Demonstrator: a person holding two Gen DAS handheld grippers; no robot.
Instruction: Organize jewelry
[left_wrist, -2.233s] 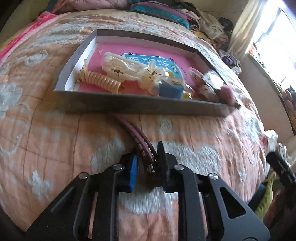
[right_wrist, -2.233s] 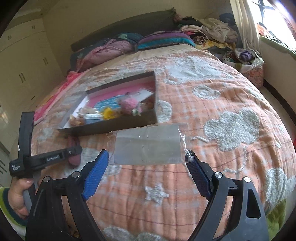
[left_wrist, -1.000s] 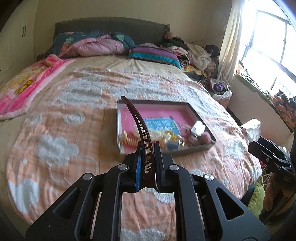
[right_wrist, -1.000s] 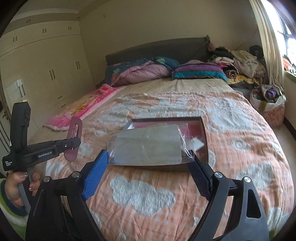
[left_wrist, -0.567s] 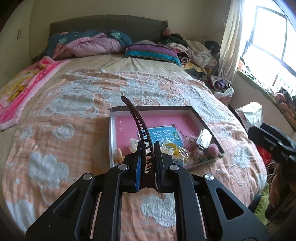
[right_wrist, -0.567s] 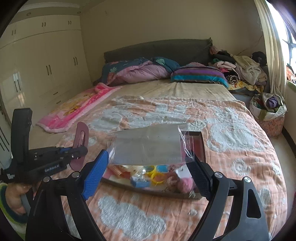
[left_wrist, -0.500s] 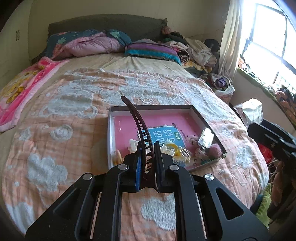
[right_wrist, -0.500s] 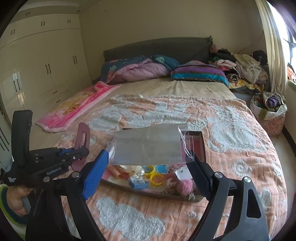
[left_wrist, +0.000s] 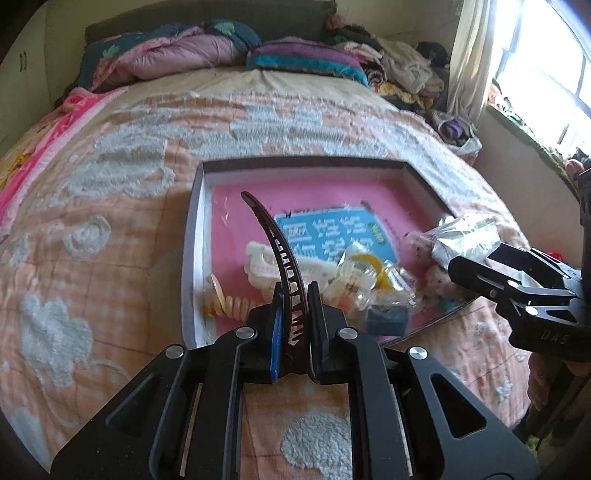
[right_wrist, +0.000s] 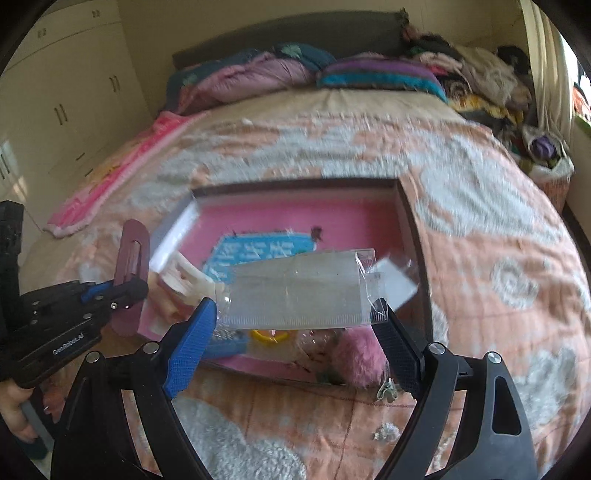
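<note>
My left gripper (left_wrist: 295, 299) is shut on a dark maroon curved hair clip (left_wrist: 271, 236), which stands up over the near left part of the box; the same clip (right_wrist: 130, 254) shows at the left of the right wrist view. My right gripper (right_wrist: 295, 314) is shut on a clear plastic bag (right_wrist: 295, 291), stretched flat between the blue pad and the black pad, above the box's near edge. The shallow box (left_wrist: 194, 236) with a pink floor holds a blue card (left_wrist: 325, 232), a white clip (left_wrist: 258, 258), a coiled hair tie (left_wrist: 232, 304), yellow rings and a pink pompom (right_wrist: 358, 358).
The box lies on a peach quilt with white cloud patches (left_wrist: 110, 192). Pillows and folded bedding (left_wrist: 177, 48) are piled at the headboard, clothes (left_wrist: 399, 62) at the right by the window. White wardrobes (right_wrist: 66, 85) stand left. A hand (right_wrist: 14, 410) grips the left tool's handle.
Both grippers have dropped and come closer to the box, which now looks larger. The hair clip and the clear bag stay gripped as before.
</note>
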